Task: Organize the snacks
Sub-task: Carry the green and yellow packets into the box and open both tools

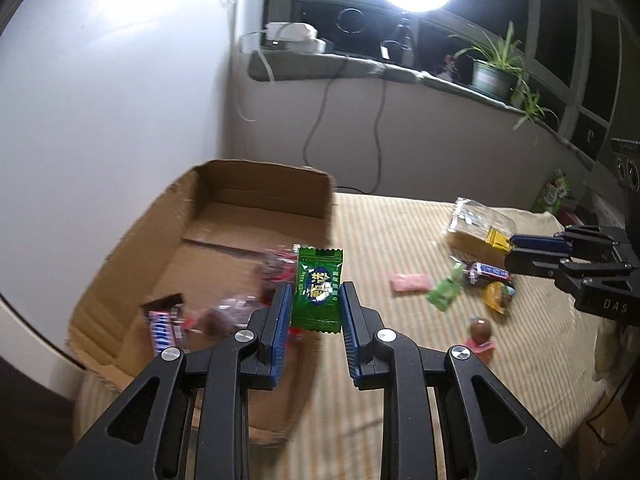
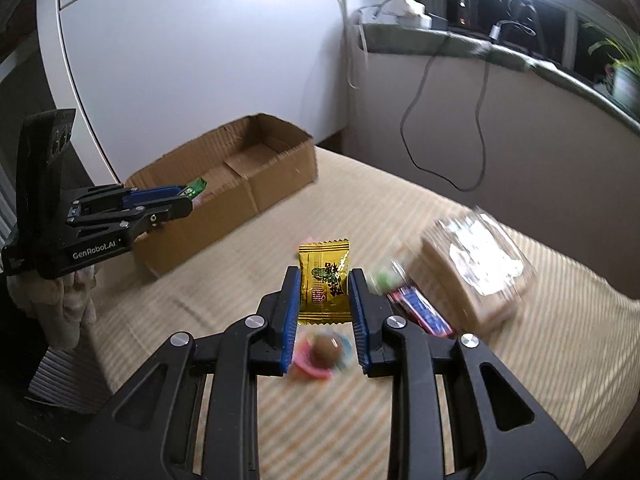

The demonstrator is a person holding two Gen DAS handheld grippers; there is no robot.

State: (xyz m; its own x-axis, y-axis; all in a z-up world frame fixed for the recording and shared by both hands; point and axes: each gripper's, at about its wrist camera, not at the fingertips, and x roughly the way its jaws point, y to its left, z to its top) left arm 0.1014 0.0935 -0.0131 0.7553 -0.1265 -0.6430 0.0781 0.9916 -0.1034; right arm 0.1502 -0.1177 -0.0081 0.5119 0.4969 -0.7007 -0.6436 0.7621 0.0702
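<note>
- The left gripper (image 1: 316, 300) has its 2 blue-padded jaws clamped on a green candy packet (image 1: 318, 290), which stands upright between them with its crimped top edge above the fingertips.
- Seen from the right wrist view, that packet hangs over the near edge of the open cardboard box (image 2: 276, 168), above the box's inside.
- The cardboard box sits at the left end of a striped beige cloth (image 1: 400, 240), against a white wall.
- Inside the box lie a few snacks: a dark bar with blue and white lettering (image 1: 164, 322) at the near left, and blurred red and brown wrapped pieces beside it.
- The right gripper (image 2: 324, 292) has its jaws pressed onto a gold candy packet (image 2: 325, 286), held upright and lifted off the cloth.
- Below the gold packet, a brown ball-shaped sweet on a pink wrapper (image 2: 320, 354) lies on the cloth, blurred.
- To the right of the right gripper lie a dark bar with red and blue print (image 2: 420, 312), a small green packet, and a large clear bag of tan biscuits (image 2: 476, 264).
- From the left wrist view, a pink packet (image 1: 409, 282), a second green packet (image 1: 444, 292) and an orange packet (image 1: 498, 296) lie loose on the cloth, well apart from the box.
</note>
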